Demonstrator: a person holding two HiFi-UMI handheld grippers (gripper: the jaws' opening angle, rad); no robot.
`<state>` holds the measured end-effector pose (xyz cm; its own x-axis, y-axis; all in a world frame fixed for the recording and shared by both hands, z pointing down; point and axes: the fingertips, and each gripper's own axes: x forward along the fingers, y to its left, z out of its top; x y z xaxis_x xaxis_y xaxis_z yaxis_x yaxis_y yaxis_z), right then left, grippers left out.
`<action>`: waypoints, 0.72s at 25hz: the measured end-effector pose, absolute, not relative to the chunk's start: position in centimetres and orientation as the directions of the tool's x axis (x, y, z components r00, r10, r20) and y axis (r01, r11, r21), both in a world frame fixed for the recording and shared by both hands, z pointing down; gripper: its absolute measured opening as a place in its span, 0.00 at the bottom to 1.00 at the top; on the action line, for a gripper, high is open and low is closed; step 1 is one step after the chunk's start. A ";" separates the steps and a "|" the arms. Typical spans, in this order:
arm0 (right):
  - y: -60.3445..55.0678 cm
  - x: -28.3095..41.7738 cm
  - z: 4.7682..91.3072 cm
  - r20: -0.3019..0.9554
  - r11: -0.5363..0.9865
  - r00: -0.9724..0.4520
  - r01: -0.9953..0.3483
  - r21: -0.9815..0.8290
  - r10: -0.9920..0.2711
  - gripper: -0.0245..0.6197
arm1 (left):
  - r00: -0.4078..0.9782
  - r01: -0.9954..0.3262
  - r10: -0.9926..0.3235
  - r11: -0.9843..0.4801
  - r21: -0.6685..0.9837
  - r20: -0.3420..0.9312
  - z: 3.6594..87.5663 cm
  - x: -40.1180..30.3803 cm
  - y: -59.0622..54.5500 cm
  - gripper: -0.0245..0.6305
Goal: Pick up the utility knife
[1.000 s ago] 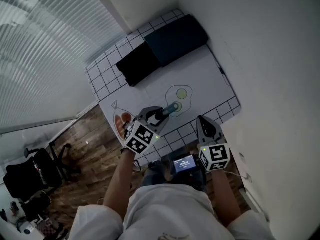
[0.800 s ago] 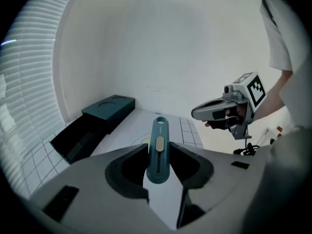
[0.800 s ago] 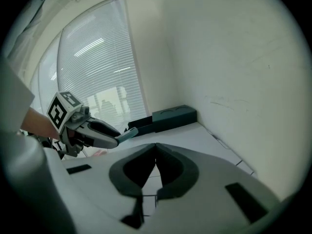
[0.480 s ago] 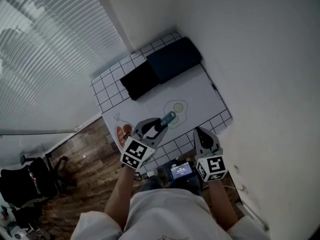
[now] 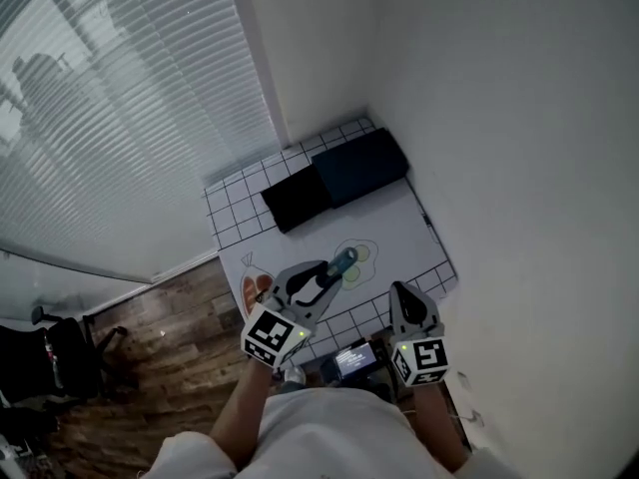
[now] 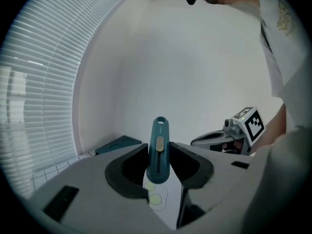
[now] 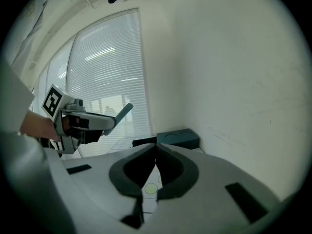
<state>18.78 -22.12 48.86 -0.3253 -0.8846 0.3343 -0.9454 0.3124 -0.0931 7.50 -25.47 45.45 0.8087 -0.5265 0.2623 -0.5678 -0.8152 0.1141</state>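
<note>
The utility knife [image 6: 159,145] is teal with a pale slider, and my left gripper [image 6: 159,155] is shut on its lower end. The knife points forward out of the jaws. In the head view the left gripper [image 5: 319,275] hangs over the near edge of the table [image 5: 409,230], with the knife [image 5: 340,262] sticking out past its tips. My right gripper [image 5: 397,291] is beside it to the right, shut with nothing in it; its pads meet in the right gripper view [image 7: 156,150]. That view also shows the left gripper [image 7: 80,122] holding the knife [image 7: 122,112] in the air.
A white mat with an egg drawing [image 5: 354,256] covers the gridded table. A dark blue box [image 5: 359,166] and a black box [image 5: 298,198] lie at its far end. White walls stand right, window blinds [image 5: 120,118] left, wood floor [image 5: 180,347] below.
Both grippers have risen well above the table, and the left one carried the knife up with it and tipped closer to level. The table looks smaller and farther away.
</note>
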 end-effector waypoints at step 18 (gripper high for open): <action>-22.7 17.5 42.5 0.194 0.331 -0.330 -0.943 -0.032 -0.924 0.05 | 0.803 -0.592 -0.587 -0.805 0.032 0.100 38.4 6.6 -23.6 0.26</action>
<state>17.46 -22.70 42.53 -0.3304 -0.9237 0.1942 -0.9432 0.3306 -0.0323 6.57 -23.62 38.38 0.8034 -0.5870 0.0999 -0.5922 -0.8052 0.0316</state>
